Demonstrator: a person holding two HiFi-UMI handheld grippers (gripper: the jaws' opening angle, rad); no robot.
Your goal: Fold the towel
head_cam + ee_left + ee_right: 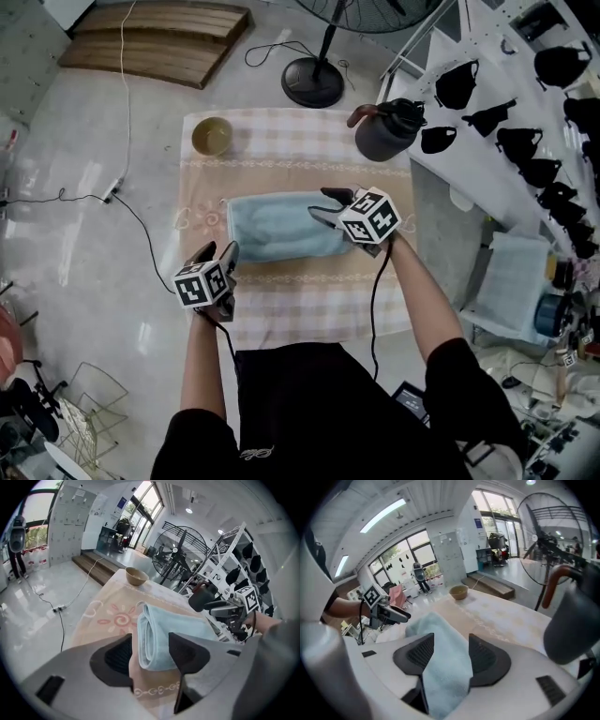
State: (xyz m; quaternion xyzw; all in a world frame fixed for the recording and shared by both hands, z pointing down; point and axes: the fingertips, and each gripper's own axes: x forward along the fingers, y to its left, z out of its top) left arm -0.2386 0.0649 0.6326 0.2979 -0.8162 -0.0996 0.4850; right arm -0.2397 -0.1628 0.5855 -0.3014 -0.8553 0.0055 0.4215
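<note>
On the bench (291, 300) I see the pale blue towel (277, 228) folded thick and oblong. My left gripper (217, 253) sits at its eight o'clock, fingers wide and empty. My right gripper (321, 204) has wide fingers straddling its three-o'clock end.

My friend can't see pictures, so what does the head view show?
A folded light-blue towel lies on a checked cloth. The right gripper is over the towel's right end, the left gripper off its near left corner. A bowl and dark kettle stand farther back.
</note>
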